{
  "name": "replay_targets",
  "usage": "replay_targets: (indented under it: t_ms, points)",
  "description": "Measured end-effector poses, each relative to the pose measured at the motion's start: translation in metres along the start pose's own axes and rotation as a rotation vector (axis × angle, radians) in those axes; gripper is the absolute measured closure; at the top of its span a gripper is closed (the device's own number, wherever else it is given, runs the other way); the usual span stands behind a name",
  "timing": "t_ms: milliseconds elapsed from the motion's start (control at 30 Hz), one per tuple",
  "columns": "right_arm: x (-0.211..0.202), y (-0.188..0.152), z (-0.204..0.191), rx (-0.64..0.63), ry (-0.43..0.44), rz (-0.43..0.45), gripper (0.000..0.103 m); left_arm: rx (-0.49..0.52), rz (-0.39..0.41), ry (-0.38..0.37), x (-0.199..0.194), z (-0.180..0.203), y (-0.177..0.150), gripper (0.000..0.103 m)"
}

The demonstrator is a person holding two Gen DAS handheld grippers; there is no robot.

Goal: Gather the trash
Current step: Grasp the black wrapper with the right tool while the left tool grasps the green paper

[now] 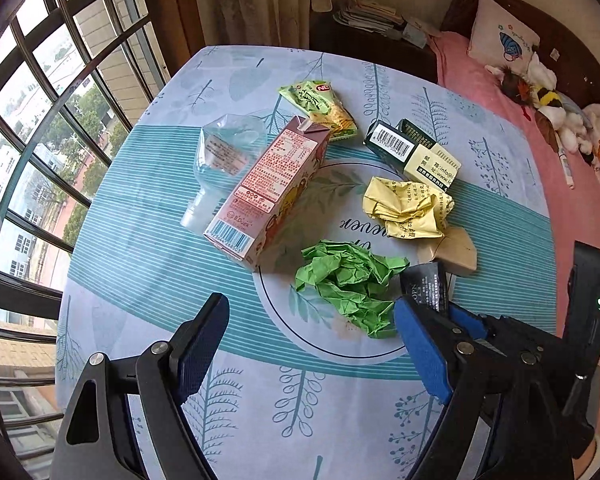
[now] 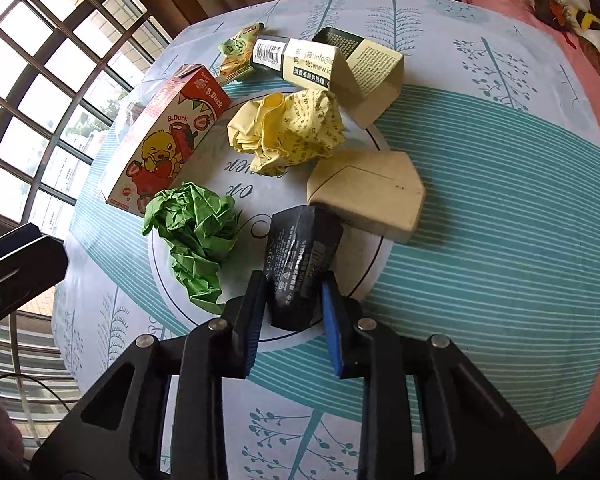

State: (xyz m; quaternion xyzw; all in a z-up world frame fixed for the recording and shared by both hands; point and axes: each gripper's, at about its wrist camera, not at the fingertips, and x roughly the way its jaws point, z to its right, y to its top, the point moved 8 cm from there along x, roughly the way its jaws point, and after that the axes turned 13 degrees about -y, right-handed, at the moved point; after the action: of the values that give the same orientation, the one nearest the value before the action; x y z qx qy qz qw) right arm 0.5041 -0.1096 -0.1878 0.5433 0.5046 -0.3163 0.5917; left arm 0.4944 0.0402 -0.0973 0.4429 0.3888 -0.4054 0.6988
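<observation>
Pinching a crumpled black packet [image 2: 302, 268] between its blue pads, the right gripper [image 2: 294, 300] is closed on the first piece of trash, low over the table [image 2: 500, 208]. Left gripper [image 1: 304, 344] hangs wide open with nothing in it, green paper wad [image 1: 350, 292] just ahead between its fingers. Judging by the pile, collecting has barely begun. Left on the table ahead of the right gripper: pink juice carton [image 2: 168, 140] to the left lying on its side, yellow paper wad [image 2: 288, 128], tan box [image 2: 368, 192] just beyond the packet, dark-and-cream box [image 2: 332, 60] farther out, green snack wrapper [image 2: 236, 50], and a clear plastic bottle [image 1: 224, 156] beside the carton. No bin in view. Surface is a blue-white leaf-print tablecloth; barred window left, pink bed [image 1: 500, 92] with plush toys right.
</observation>
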Motion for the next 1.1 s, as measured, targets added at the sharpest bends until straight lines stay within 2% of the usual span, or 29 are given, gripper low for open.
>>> replay_targets:
  t_ms: [200,400,533,667,767,800,900,1100]
  points:
    - [-0.019,-0.004,0.017,0.053,0.077,0.020,0.087,-0.078,-0.056,-0.018,0.037,0.000,0.016,0.017]
    - [-0.037,-0.010,0.040,0.082,0.083,0.046,0.087,-0.184,-0.087,-0.038,0.064,-0.004,0.028,0.017]
    - [-0.040,-0.015,0.054,0.108,0.084,0.040,0.087,-0.216,-0.122,-0.038,0.079,-0.004,0.023,0.017]
    - [-0.038,-0.021,0.060,0.121,0.082,0.031,0.087,-0.214,-0.163,-0.032,0.093,-0.004,0.009,0.030]
    - [-0.036,-0.021,0.061,0.125,0.084,0.027,0.087,-0.222,-0.191,-0.025,0.100,-0.004,0.001,0.053]
    - [-0.036,-0.022,0.062,0.126,0.084,0.027,0.087,-0.207,-0.176,-0.017,0.099,-0.003,0.000,0.059]
    - [-0.035,-0.023,0.062,0.129,0.088,0.025,0.087,-0.161,-0.159,0.003,0.095,-0.001,-0.003,0.065]
    - [-0.036,-0.030,0.060,0.134,0.090,0.022,0.087,-0.123,-0.143,0.043,0.079,-0.009,-0.018,0.066]
